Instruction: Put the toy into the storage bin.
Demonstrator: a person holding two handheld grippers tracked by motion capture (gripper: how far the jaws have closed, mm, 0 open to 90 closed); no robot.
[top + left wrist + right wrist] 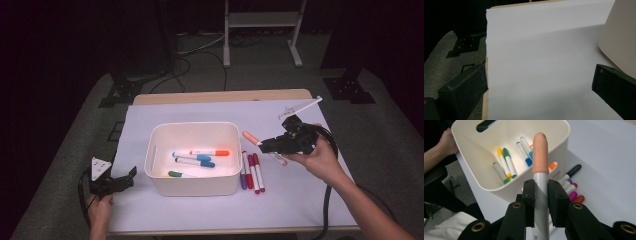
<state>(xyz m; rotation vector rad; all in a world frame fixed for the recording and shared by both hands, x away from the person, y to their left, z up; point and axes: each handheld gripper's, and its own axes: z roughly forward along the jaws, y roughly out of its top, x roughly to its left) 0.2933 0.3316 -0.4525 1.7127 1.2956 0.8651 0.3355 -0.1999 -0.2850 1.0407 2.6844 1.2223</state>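
Right gripper [541, 195]: jaws clenching peach-capped marker [540, 152], aiming it binward. Left gripper [112, 182]: jaws released, idling beside bin [192, 185].

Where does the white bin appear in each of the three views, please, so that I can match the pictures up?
High view: the white bin sits at the centre of the table, markers inside.
Left gripper view: its curved outer wall fills the right edge.
Right gripper view: upper left, past the peach-capped marker the right gripper holds.
Shared landmark: the white paper under the bin.
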